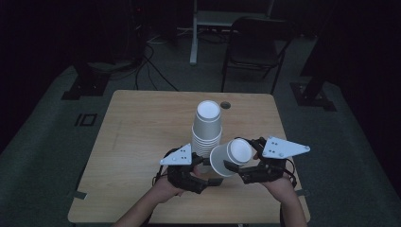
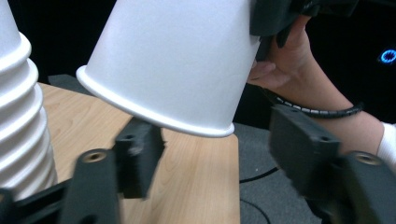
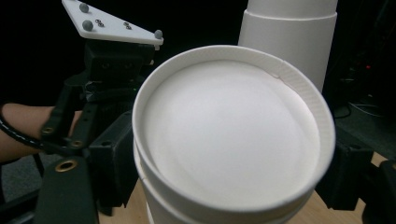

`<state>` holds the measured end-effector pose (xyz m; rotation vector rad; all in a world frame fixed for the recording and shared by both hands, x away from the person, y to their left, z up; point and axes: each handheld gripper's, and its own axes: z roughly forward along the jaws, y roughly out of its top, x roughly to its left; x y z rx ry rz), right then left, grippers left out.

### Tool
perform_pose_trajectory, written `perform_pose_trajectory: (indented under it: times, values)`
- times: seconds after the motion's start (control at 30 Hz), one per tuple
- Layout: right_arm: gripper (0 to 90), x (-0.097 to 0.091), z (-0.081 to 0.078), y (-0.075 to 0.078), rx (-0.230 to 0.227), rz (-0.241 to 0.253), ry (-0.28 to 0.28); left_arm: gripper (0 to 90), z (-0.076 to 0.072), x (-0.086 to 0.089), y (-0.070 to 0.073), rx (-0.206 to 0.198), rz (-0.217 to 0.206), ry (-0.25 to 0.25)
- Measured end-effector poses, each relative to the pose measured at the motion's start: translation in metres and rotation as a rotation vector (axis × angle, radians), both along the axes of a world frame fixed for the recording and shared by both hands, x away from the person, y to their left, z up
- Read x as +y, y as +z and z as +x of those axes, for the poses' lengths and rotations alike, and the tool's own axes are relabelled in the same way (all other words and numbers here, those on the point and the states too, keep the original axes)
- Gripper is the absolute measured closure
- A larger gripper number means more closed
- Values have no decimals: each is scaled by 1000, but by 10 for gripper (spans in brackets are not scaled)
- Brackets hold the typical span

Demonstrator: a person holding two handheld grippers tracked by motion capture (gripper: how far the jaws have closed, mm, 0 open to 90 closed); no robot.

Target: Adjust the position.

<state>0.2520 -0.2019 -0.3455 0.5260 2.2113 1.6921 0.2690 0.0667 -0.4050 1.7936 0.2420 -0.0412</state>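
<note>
Right gripper point(image 1: 242, 166) clamps tilted paper cup point(image 1: 231, 157) by its base end; looks like two nested cups in the right gripper view.

Cup axis leans, open rim toward left gripper point(image 1: 201, 171), whose half-open jaws sit below that rim, not touching. Beyond, inverted cup stack point(image 1: 206, 128) stands on table point(image 1: 142, 132).

Dim room (near-black edges) — blurred foreground.
</note>
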Motion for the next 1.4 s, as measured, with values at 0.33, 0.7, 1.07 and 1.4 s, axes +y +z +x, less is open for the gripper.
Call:
perform_pose_trajectory:
  times: [0.33, 0.7, 1.07, 1.4]
  values:
    - [216, -3, -1, -1, 11, 10, 20, 570, 8, 11, 4, 12, -68, -23]
    - [494, -4, 4, -9, 31, 13, 30, 851, 13, 22, 10, 43, -112, -95]
    - [277, -3, 5, -19, 109, -17, 31, 855, 7, 18, 11, -23, -33, -52]
    - [134, -16, -2, -44, 179, -40, 42, 856, 3, 13, 15, -58, 49, -95]
